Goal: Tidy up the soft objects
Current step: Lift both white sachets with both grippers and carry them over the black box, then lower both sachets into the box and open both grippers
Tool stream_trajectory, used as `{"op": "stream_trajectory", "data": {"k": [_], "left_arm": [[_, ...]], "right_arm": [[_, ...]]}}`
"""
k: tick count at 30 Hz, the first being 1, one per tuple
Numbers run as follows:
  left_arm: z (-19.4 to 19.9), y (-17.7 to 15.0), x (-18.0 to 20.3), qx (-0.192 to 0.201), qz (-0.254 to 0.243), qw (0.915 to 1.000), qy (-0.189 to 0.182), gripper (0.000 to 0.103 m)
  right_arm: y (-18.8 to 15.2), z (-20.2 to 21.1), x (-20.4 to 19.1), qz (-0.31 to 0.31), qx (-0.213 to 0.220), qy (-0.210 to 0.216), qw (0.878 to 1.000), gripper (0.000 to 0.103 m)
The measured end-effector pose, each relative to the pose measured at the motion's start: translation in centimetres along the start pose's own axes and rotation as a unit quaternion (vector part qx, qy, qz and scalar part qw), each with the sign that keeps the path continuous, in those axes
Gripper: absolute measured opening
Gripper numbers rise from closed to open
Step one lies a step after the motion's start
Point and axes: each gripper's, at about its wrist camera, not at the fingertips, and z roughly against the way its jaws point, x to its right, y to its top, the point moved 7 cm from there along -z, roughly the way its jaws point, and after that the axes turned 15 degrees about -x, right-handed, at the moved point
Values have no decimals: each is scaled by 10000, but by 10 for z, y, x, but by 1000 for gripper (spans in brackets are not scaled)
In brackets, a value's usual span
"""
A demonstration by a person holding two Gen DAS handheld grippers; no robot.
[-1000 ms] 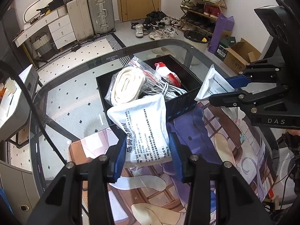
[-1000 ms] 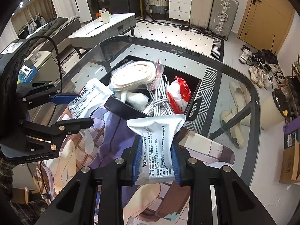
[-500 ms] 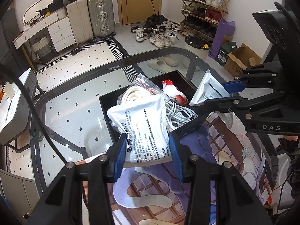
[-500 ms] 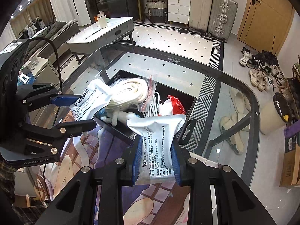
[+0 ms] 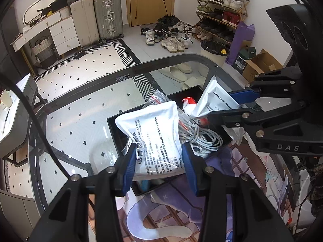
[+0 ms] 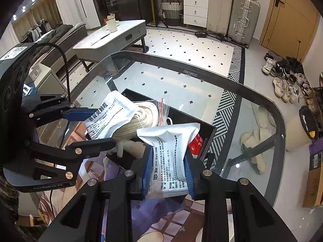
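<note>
My left gripper [image 5: 158, 163] is shut on a white printed pouch [image 5: 153, 133] and holds it over the near part of a black box [image 5: 119, 133] on the glass table. My right gripper [image 6: 167, 168] is shut on a second white pouch [image 6: 171, 151] above the box's right side; it also shows in the left wrist view [image 5: 216, 100]. The left gripper shows in the right wrist view [image 6: 88, 127] with its pouch [image 6: 107, 117]. The box holds a bagged cream rope coil [image 6: 141, 117], a grey cable bundle [image 5: 201, 137] and a red-and-white packet [image 6: 196, 143].
A printed mat [image 5: 161, 217] lies on the glass table [image 6: 181, 84] in front of the box. Beyond the table are a shoe rack [image 5: 220, 10], loose shoes, suitcases [image 5: 107, 16], a white dresser and a low grey table [image 6: 113, 38].
Both grippers have moved forward with their pouches, from above the mat to above the black box. Both stay shut on their pouches.
</note>
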Motion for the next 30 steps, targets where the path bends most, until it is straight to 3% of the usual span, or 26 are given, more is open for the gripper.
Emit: {"op": "stream_trajectory", "data": {"k": [17, 30], "left_arm": [[-31, 13, -5, -151, -11, 9998, -123, 43], [-40, 14, -6, -258, 48, 9996, -137, 43]], "right_arm": [[27, -40, 0, -2, -256, 65, 9997, 29], [27, -61, 0, -28, -392, 116, 9992, 29]]}}
